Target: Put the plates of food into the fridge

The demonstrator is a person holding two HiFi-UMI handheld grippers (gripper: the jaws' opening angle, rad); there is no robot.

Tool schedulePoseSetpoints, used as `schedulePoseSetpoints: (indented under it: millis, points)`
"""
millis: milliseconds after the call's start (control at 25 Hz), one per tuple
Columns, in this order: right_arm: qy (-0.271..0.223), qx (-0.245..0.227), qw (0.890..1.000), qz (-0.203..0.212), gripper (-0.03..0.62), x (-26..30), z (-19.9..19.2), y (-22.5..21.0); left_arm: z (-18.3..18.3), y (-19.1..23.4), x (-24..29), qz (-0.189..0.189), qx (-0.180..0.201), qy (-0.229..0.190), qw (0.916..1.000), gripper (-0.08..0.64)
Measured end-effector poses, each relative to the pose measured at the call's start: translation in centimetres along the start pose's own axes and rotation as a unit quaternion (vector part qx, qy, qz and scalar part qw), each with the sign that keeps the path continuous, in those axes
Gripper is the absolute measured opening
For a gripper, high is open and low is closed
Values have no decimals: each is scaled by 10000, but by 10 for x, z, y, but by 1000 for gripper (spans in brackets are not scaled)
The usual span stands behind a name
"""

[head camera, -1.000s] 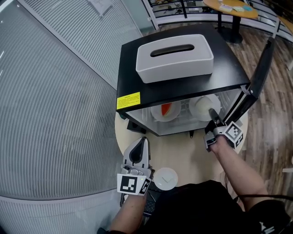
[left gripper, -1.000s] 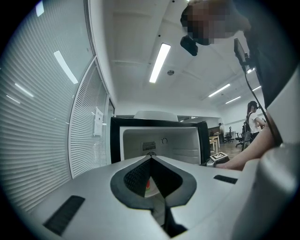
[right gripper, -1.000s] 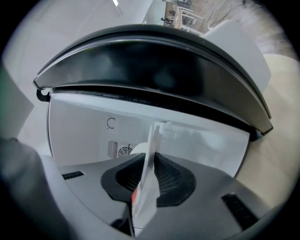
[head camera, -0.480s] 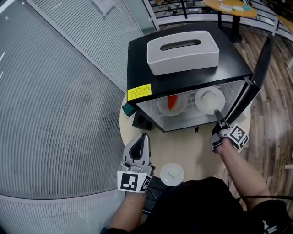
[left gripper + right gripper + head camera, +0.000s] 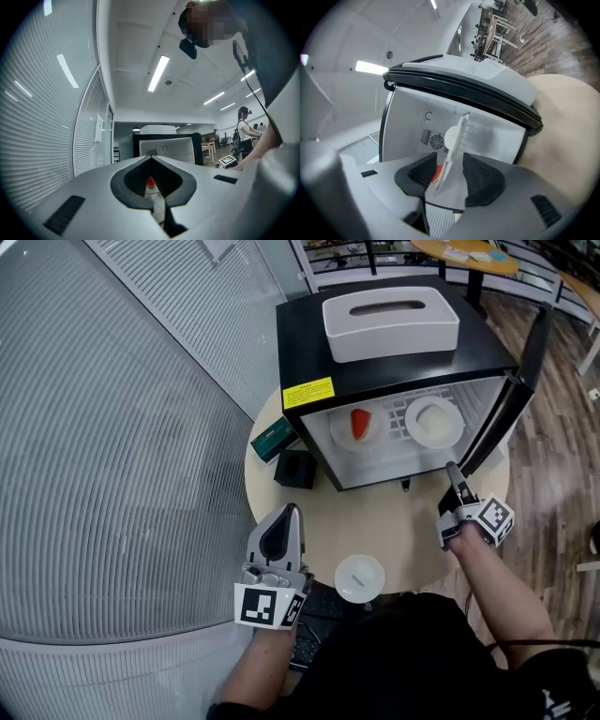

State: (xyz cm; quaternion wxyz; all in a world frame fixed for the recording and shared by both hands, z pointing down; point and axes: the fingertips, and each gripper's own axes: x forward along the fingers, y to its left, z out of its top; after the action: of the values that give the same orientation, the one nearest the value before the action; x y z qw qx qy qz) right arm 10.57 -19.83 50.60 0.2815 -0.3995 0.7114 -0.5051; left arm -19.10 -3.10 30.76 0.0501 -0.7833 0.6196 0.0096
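The black mini fridge (image 5: pixel 394 367) stands open on the round table. On its shelf sit a plate with red food (image 5: pixel 358 427) and a white plate of pale food (image 5: pixel 434 422). A third white plate (image 5: pixel 360 577) rests on the table near me. My right gripper (image 5: pixel 451 468) is just outside the fridge front, below the white plate, open and holding nothing. In the right gripper view the shelf plate (image 5: pixel 455 136) shows through the gap between the jaws (image 5: pixel 449 161). My left gripper (image 5: pixel 291 512) rests low at the table's left, shut and empty, with its tips (image 5: pixel 150 159) together.
The fridge door (image 5: pixel 520 381) hangs open to the right of my right gripper. A white tissue box (image 5: pixel 391 324) sits on the fridge top. A green box (image 5: pixel 275 439) and a black box (image 5: pixel 295 469) lie left of the fridge. A frosted glass wall runs along the left.
The right gripper has opened, let go of the white plate on the fridge shelf and drawn back out of the fridge. The left gripper has stayed where it was.
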Motion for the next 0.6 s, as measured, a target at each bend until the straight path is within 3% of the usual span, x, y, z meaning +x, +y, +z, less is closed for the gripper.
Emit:
schedulePoseSetpoints:
  millis: [200, 600]
  points:
    - [205, -109, 9997, -97, 158, -31, -40, -7, -11, 10, -27, 6, -145, 39, 9999, 3]
    - [1112, -207, 9924, -486, 158, -121, -157, -47, -33, 16, -72, -146, -282, 235, 9992, 3]
